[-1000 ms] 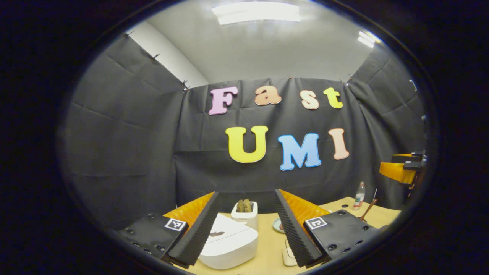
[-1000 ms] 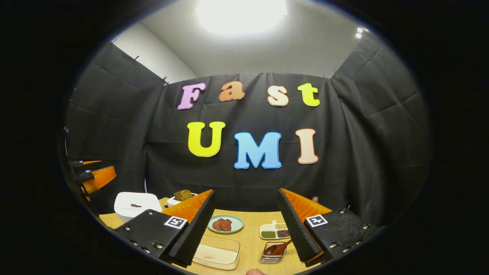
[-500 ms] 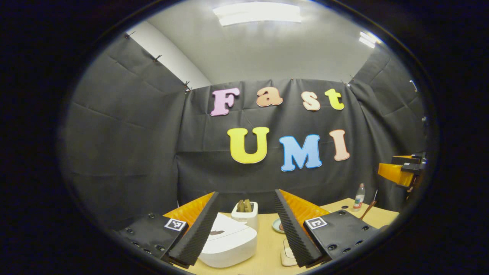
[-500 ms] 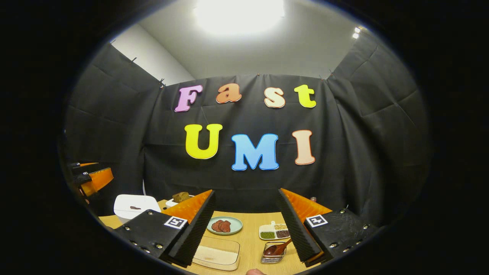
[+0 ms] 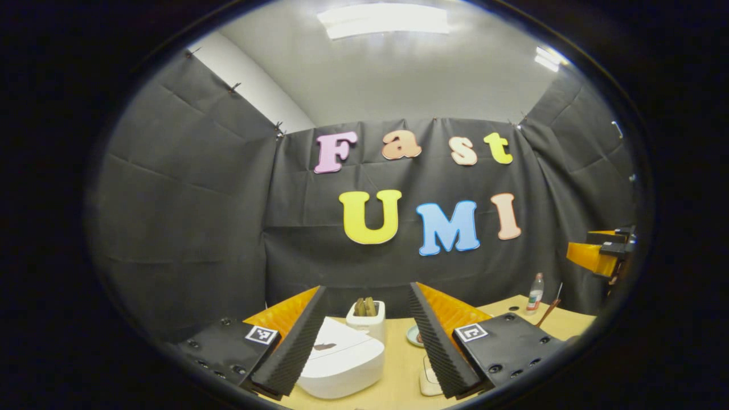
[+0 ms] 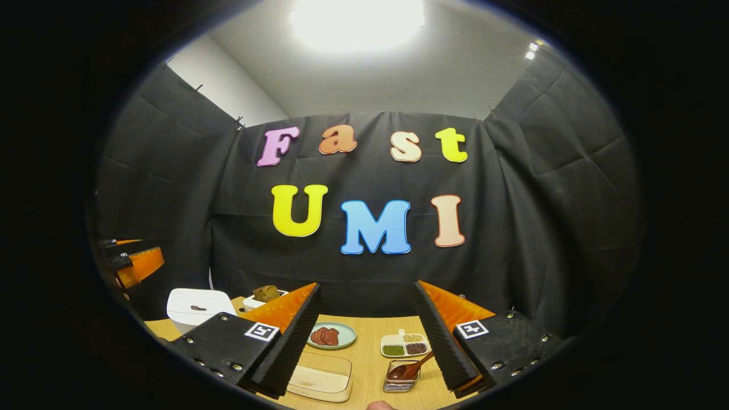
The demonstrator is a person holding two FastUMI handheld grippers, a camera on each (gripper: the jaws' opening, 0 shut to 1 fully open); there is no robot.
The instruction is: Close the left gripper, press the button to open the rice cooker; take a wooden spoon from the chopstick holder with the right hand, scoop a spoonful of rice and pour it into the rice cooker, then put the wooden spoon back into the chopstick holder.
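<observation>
The left tool hangs above the desk with its fingers spread wide, grasping nothing. Under it, near the desk's left edge, sits the white rice cooker, lid down. The right tool is also released and empty. Near the desk's front edge lie a clear rice tray and a metal holder with the wooden spoon. Farther away stands a green plate.

White rice cooker — brown wooden spoon, tan table.
</observation>
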